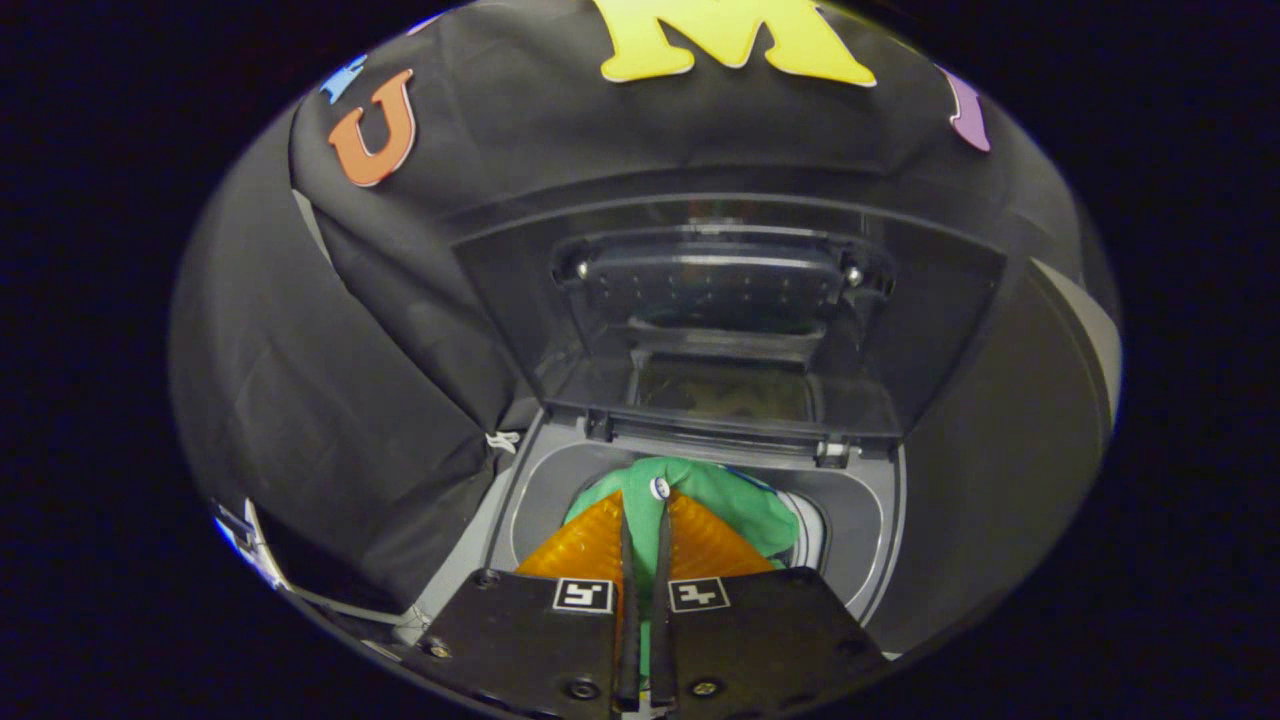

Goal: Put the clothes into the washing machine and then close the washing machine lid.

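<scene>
Black cloth drapes the booth wall [330,330] to the left and far side; against it stands one washer [880,520], top-loading, its grey rim framing a round drum mouth; one lid [730,300] is raised, standing upright at the far edge of the opening on two hinges, its dark see-through panel facing the camera. One green garment [745,505] sits bunched in the drum mouth, just beyond and between the fingers, its bulk spreading to the right of them; a small white tag or button shows at the fingertips. The gripper [643,520] points down into the opening; its two fingers [628,560] lie nearly together, only a thin slit between them, and green cloth shows in that slit, so the jaws are closed on the garment. Two square marker tags sit on the gripper body, one on each side near the camera.
</scene>
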Demonstrator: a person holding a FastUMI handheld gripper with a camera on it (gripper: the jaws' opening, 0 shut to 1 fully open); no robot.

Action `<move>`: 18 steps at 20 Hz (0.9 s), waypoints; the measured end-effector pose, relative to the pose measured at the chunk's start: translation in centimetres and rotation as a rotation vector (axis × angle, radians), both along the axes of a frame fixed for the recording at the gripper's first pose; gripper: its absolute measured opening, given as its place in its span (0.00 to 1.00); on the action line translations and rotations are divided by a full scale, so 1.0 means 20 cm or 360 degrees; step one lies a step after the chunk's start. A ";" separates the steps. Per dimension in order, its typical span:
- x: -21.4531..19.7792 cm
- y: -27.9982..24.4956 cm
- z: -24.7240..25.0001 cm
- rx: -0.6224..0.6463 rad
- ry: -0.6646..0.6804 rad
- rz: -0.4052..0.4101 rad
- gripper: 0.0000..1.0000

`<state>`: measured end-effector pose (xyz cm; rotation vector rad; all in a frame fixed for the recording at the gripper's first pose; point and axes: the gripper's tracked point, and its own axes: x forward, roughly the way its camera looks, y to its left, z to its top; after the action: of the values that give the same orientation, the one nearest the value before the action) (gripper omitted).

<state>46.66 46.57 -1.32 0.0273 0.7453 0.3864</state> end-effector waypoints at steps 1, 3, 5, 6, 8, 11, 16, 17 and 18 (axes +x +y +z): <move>0.01 0.00 -0.05 -0.0011 0.0031 -0.0009 0.07; -0.01 0.00 -0.15 -0.0044 0.0093 -0.0022 0.07; -0.03 -0.01 -0.25 -0.0084 0.0150 -0.0029 0.07; -0.05 -0.01 -0.28 -0.0101 0.0177 -0.0031 0.07; -0.07 -0.01 -0.33 -0.0110 0.0219 -0.0050 0.08; -0.07 -0.02 -0.34 -0.0120 0.0233 -0.0070 0.08; -0.06 -0.05 -0.34 -0.0144 0.0240 -0.0122 0.10; -0.06 -0.06 -0.34 -0.0140 0.0242 -0.0136 0.11; -0.06 -0.06 -0.35 -0.0133 0.0245 -0.0144 0.13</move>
<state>45.43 45.42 -8.22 0.0121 0.9086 0.2685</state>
